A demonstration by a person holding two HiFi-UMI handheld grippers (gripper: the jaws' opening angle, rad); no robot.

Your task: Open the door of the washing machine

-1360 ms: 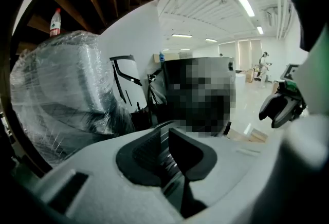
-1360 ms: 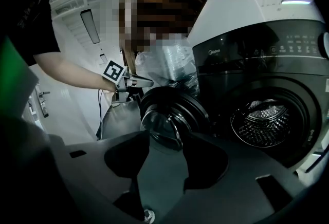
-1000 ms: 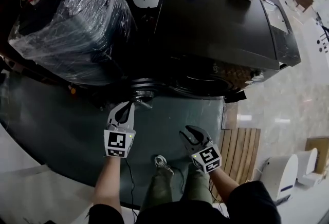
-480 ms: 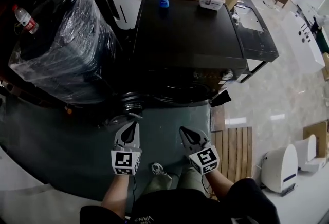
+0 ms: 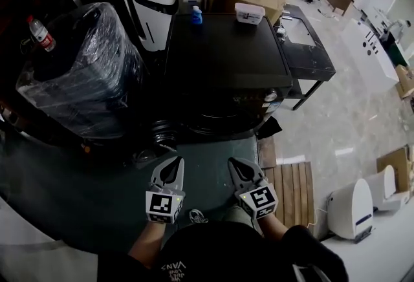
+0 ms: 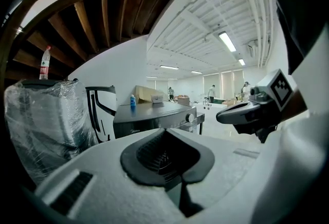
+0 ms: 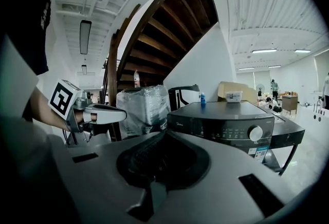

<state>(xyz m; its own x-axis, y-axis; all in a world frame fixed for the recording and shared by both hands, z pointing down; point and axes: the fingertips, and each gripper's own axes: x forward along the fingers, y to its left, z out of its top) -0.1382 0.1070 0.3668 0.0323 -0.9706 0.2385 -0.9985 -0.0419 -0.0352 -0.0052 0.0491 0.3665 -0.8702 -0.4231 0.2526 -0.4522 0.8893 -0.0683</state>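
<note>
The black front-loading washing machine [image 5: 223, 54] stands ahead of me, and its round door [image 5: 213, 120] on the shadowed front looks closed. Both grippers hover side by side over the dark floor mat, well short of the machine. My left gripper [image 5: 173, 162] is shut with nothing in it, and so is my right gripper [image 5: 234, 163]. The left gripper view has the shut jaws [image 6: 167, 134] in front of the machine [image 6: 154, 117], with the right gripper [image 6: 247, 114] alongside. The right gripper view has the shut jaws [image 7: 164, 136] below the control panel [image 7: 226, 126], and the left gripper [image 7: 103, 113] at left.
A plastic-wrapped appliance [image 5: 77, 80] with a water bottle [image 5: 39, 32] on top stands left of the washer. A blue bottle [image 5: 196, 14] and a clear container [image 5: 250, 13] sit on the washer's top. To the right are a wooden pallet [image 5: 291, 187] and a dark table [image 5: 310, 54].
Both grippers have risen and drawn closer together in front of me. The right jaws have come shut. The washer now sits farther off in the head view.
</note>
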